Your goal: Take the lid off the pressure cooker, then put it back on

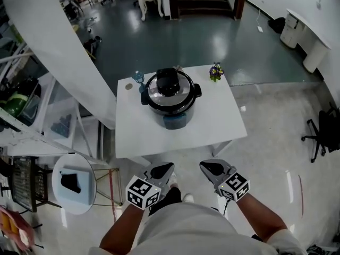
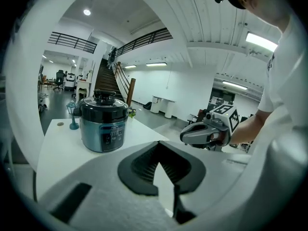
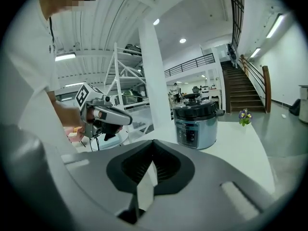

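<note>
lid (image 1: 185, 91) sits closed on the pressure cooker (image 1: 174, 120), which stands toward the far half of the white table (image 1: 212, 129), between a small blue ornament (image 1: 138, 78) and a little pot of flowers (image 1: 215, 72). left gripper (image 1: 162, 170) and right gripper (image 1: 211, 169) are both clenched on nothing, side by side near the person's body and short of the table's near edge. the lid looks stiff and fairly heavy, and its shiny metal ring is probably slippery under the pads. the raised black knob (image 1: 168, 82) at its middle seems the best hold, taken from above. it likely needs a twist before it lifts, and the pot may turn on the smooth tabletop, so bracing the right side handle (image 1: 197, 92) with the other gripper seems wise.
</note>
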The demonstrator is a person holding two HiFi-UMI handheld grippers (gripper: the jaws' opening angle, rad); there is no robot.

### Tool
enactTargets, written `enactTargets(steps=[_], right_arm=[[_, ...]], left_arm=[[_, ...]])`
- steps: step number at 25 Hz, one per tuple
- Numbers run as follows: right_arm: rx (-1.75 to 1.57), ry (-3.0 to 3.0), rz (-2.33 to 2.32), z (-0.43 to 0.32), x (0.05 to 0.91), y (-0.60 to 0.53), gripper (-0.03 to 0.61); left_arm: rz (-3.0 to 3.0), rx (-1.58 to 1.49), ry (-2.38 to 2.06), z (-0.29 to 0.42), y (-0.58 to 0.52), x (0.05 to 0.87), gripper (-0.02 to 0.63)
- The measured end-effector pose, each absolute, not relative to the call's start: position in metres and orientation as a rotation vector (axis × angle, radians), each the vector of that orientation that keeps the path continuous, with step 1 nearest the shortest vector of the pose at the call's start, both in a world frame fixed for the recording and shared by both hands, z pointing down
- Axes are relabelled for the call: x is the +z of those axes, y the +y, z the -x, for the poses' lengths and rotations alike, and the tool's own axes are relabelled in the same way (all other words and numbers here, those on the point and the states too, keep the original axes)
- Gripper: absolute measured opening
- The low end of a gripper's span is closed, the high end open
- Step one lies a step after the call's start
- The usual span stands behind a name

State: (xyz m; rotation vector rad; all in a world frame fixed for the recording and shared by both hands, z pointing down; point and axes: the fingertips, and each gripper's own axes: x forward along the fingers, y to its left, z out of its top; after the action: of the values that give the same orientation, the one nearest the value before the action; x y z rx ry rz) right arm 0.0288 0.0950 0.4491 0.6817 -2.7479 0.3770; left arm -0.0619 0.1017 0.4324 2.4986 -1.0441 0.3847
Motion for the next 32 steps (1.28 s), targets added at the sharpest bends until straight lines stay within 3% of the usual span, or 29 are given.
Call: enactTargets(steps=[32], right_arm=[[0.398,-2.759,-0.689,-0.058,0.455,0.176,0.012]], left_arm=[[-2.531,0.488,-1.042,0.032,0.183,0.448,0.006]])
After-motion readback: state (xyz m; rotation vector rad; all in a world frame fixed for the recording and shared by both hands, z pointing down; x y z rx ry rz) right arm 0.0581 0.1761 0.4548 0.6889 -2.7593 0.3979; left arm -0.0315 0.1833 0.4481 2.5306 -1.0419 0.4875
